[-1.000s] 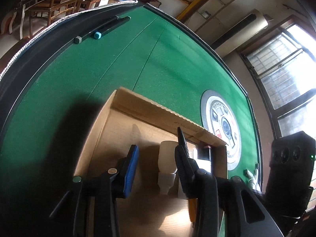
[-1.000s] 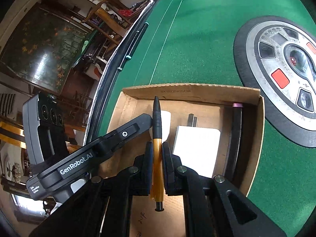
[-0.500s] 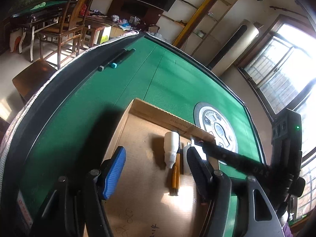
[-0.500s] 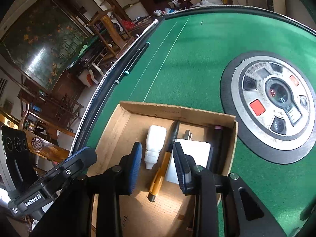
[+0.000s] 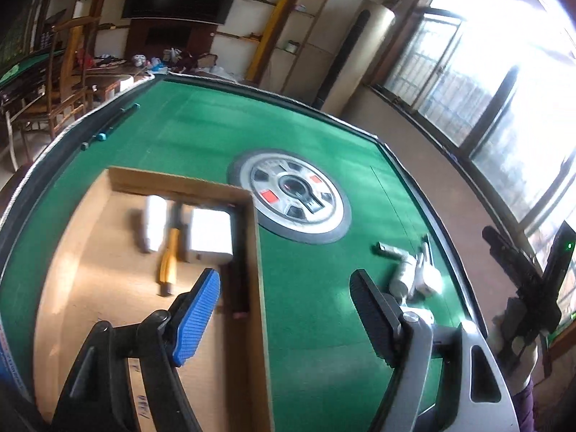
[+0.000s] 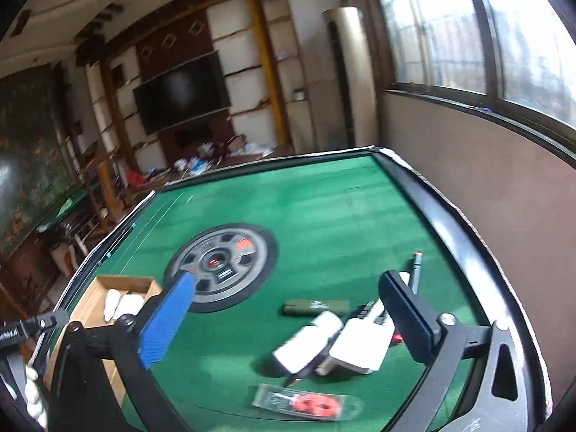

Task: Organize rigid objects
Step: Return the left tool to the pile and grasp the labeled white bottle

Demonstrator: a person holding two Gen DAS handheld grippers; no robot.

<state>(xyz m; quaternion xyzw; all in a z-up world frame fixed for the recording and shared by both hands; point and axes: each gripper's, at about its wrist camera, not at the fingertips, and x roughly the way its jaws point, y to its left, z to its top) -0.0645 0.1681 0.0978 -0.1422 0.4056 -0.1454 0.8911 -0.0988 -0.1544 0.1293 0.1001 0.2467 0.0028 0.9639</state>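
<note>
A cardboard box (image 5: 187,183) sits on the green table at the left. In it lie a white bottle (image 5: 154,223), an orange pen (image 5: 169,259), a white charger block (image 5: 210,234) and a dark pen (image 5: 235,288). My left gripper (image 5: 284,316) hovers over the box's right wall, jaws opening, nothing between them. My right gripper (image 6: 288,316) hangs above a loose pile, jaws opening wide and empty: a white bottle (image 6: 309,342), a white charger (image 6: 360,345), a dark green case (image 6: 316,306), a red-tipped pen (image 6: 415,270) and a clear pack with a red piece (image 6: 309,403).
A round grey control disc (image 6: 219,266) is set in the middle of the green felt (image 6: 324,216). Two dark sticks (image 5: 108,126) lie along the far left rim. A raised black table edge (image 6: 450,216) borders the pile on the right; chairs and clutter stand beyond.
The right gripper let go of the orange pen, which now lies in the box, and swung right over the loose pile. The left gripper pulled back, rose and opened wider.
</note>
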